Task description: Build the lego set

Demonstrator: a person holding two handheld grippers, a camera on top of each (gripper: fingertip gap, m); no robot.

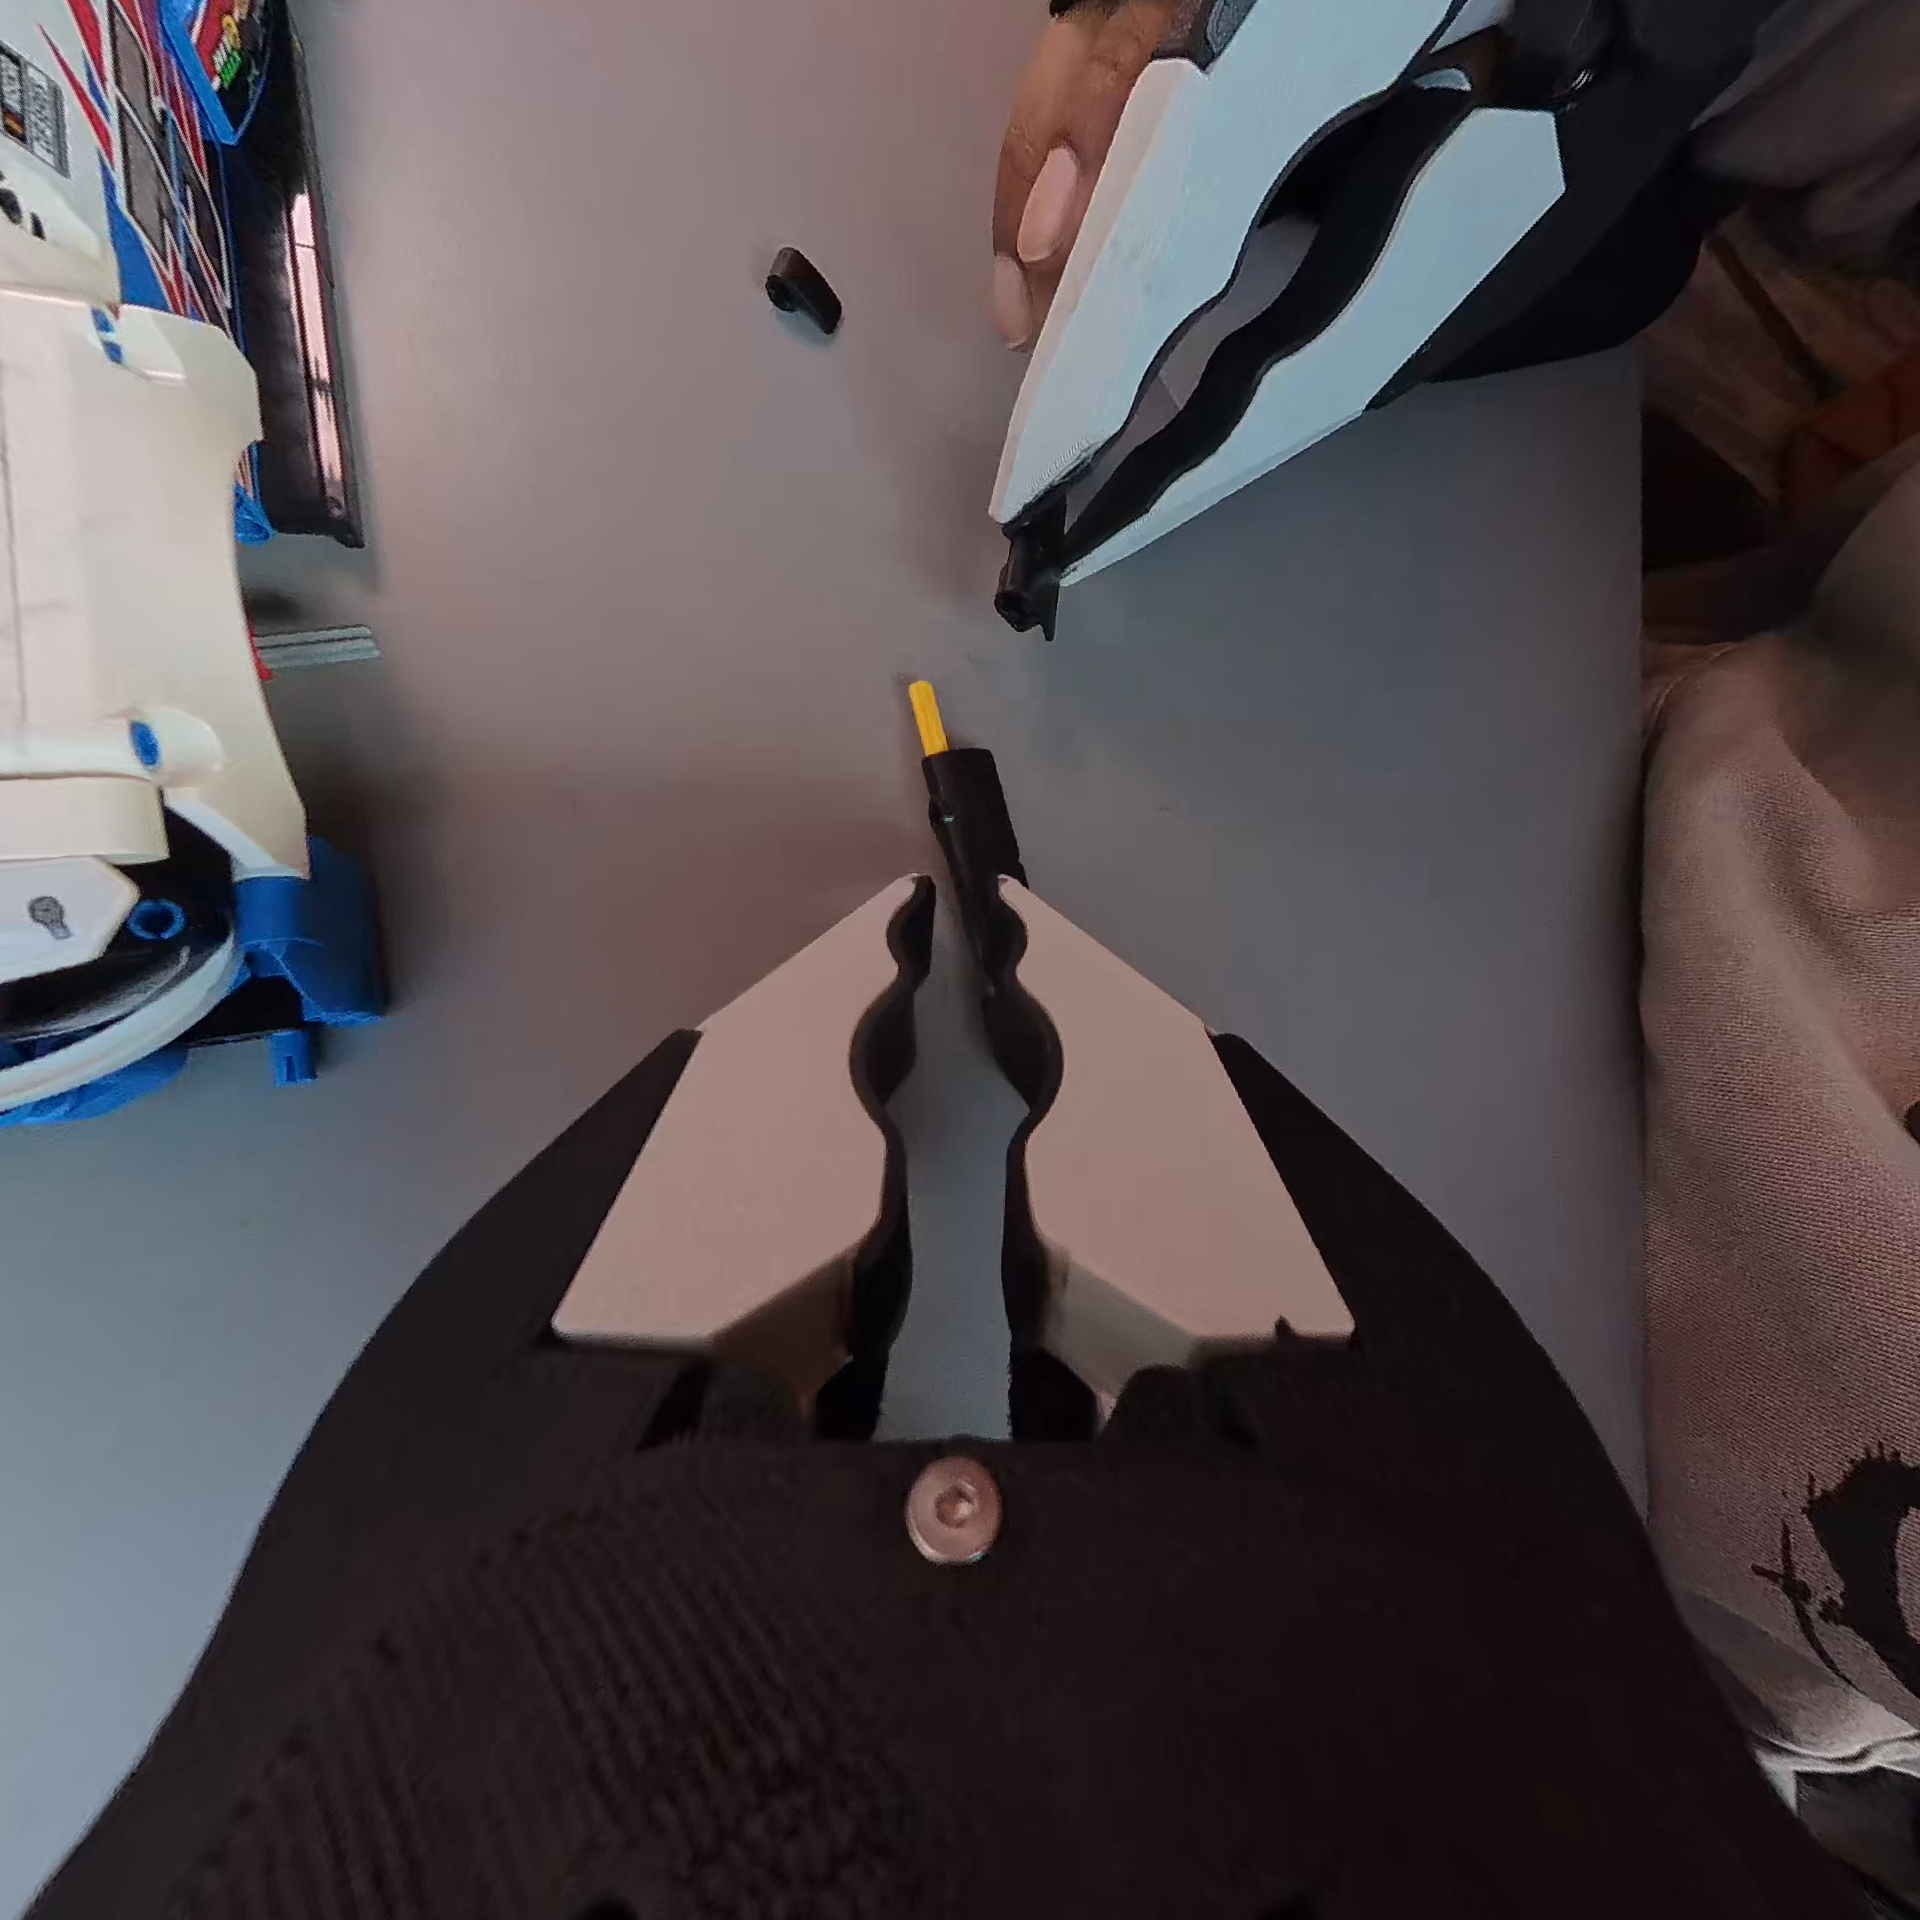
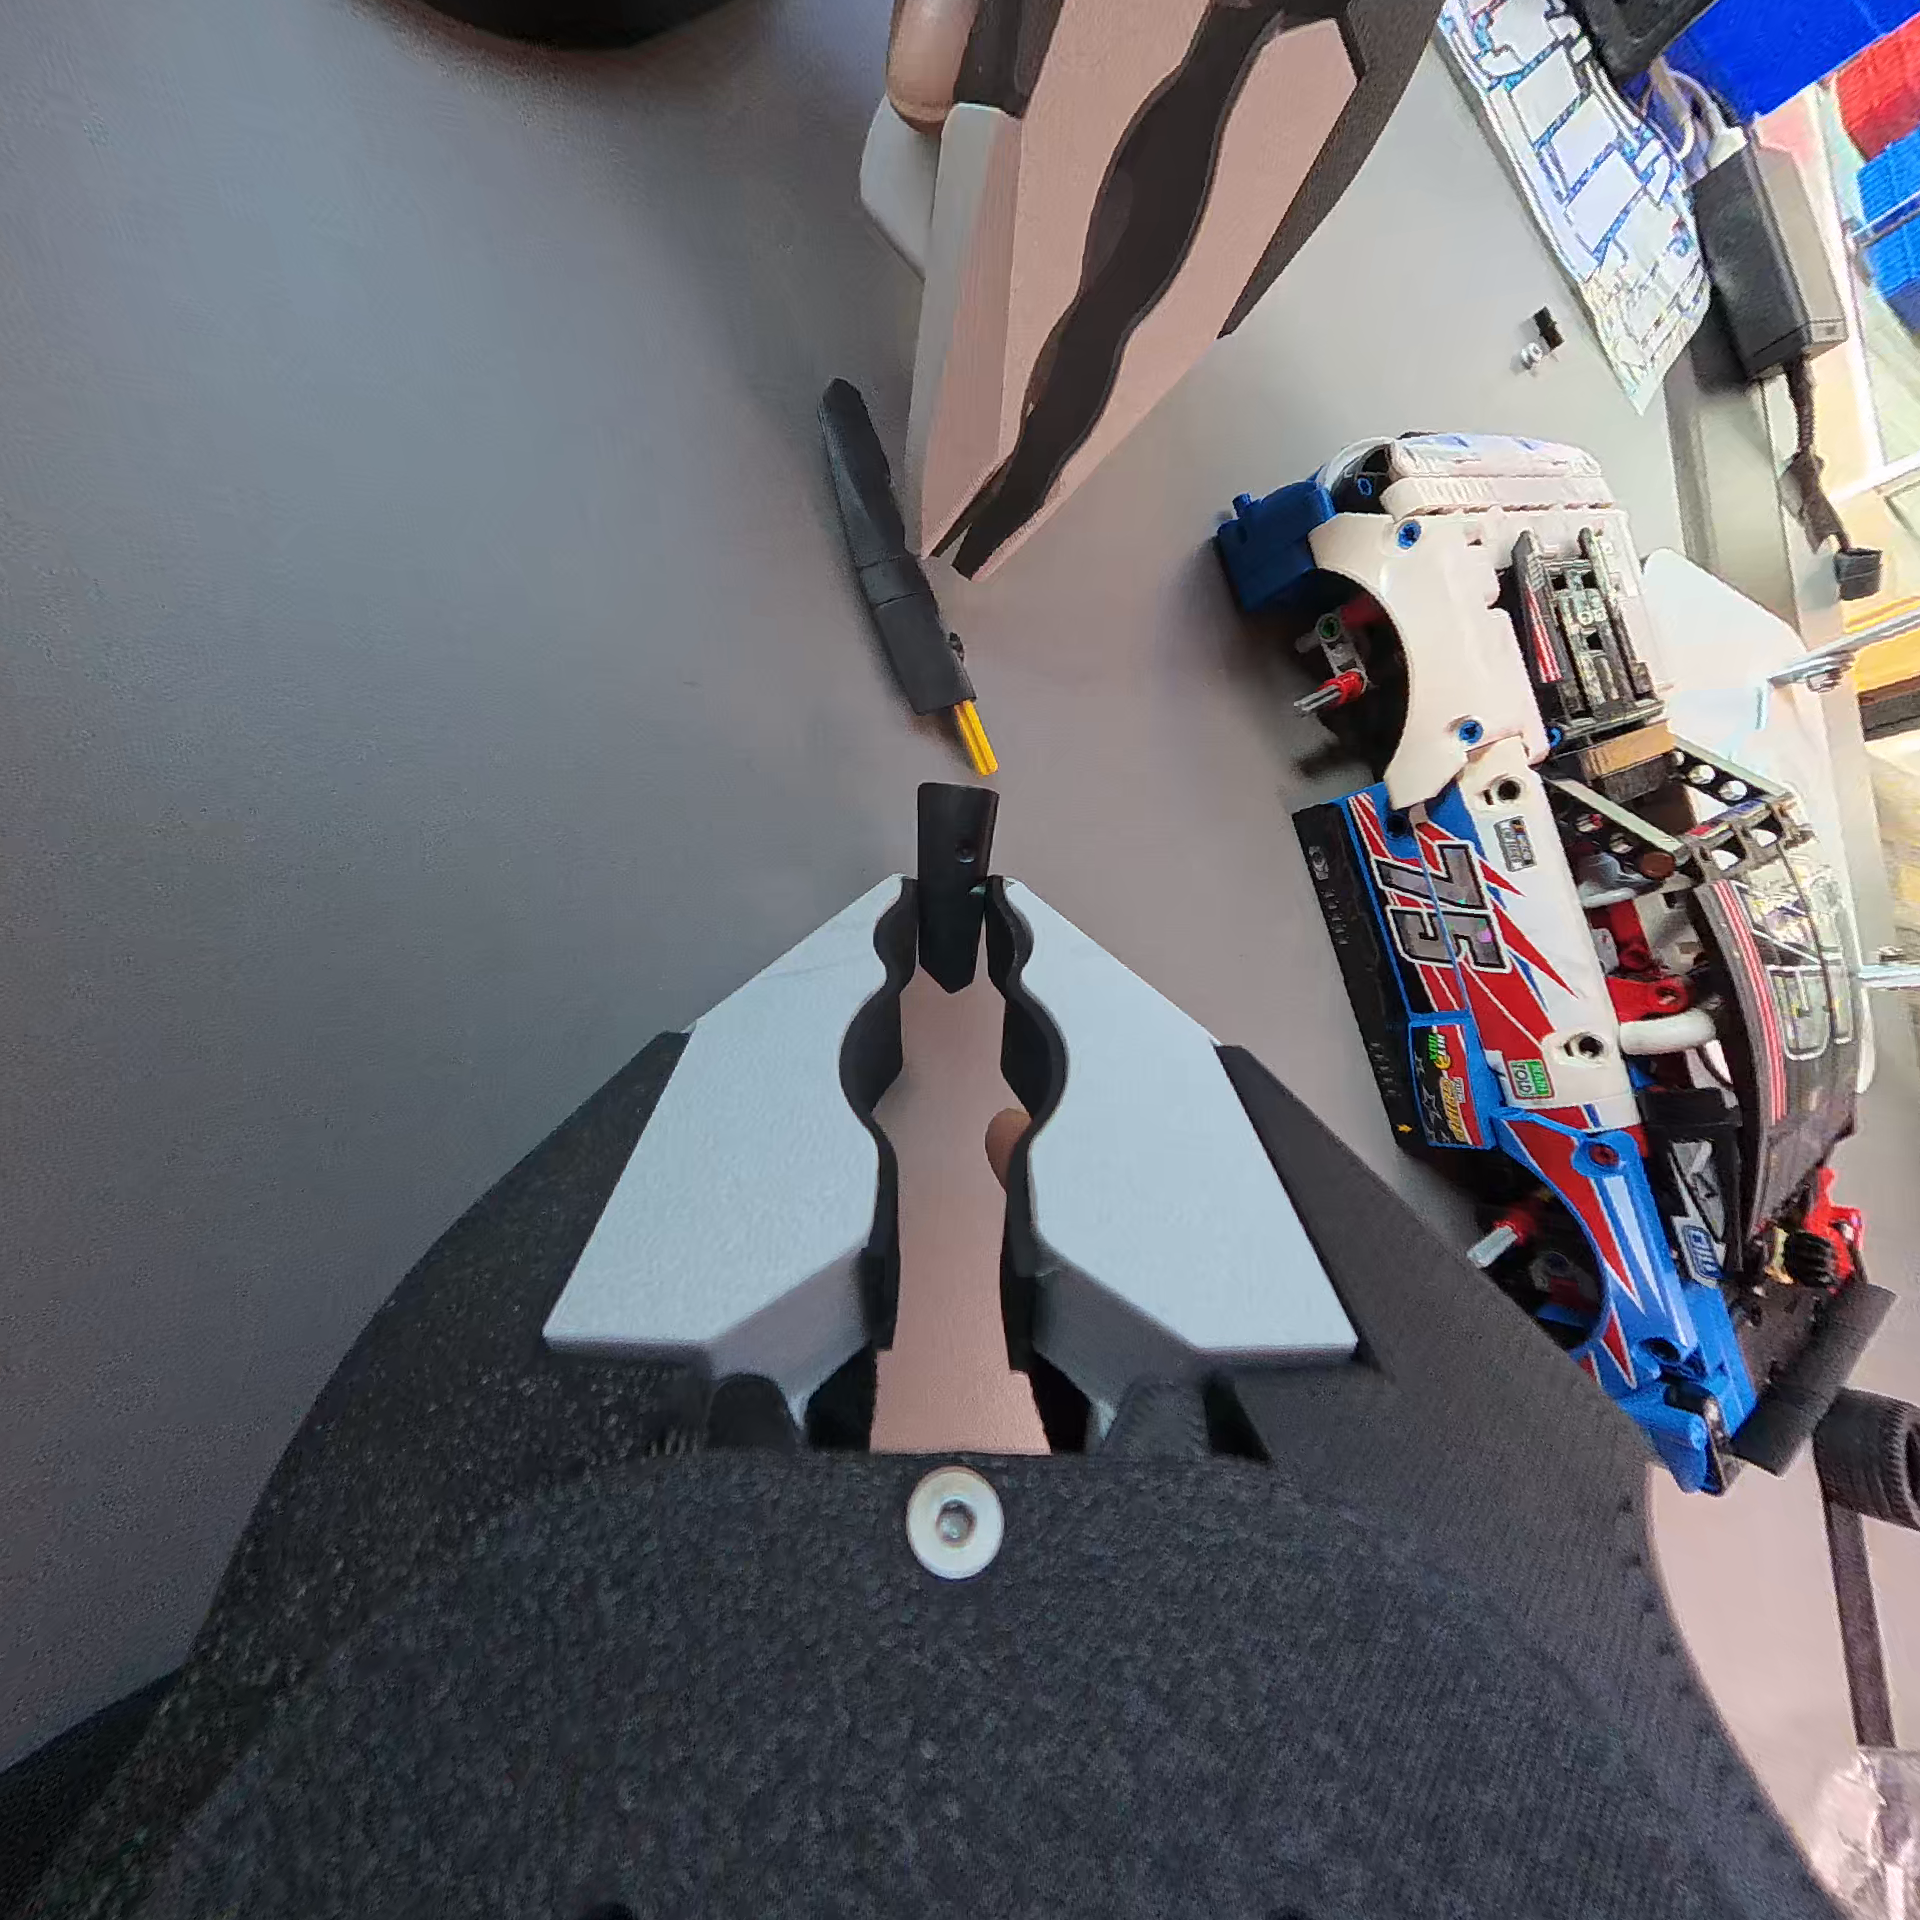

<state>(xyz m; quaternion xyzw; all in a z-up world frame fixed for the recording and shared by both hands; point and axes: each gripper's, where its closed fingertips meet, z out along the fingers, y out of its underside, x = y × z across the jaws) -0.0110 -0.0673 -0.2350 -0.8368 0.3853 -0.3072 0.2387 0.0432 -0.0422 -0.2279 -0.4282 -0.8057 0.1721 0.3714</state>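
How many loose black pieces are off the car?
3: one with a yellow pin in the left gripper, one in the right gripper, one on the table. Others may be hidden.

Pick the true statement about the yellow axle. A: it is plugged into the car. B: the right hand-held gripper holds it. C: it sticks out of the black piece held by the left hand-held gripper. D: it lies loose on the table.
C: the yellow axle protrudes from the black piece pinched in the left hand-held gripper; the right hand-held gripper holds only a black connector.
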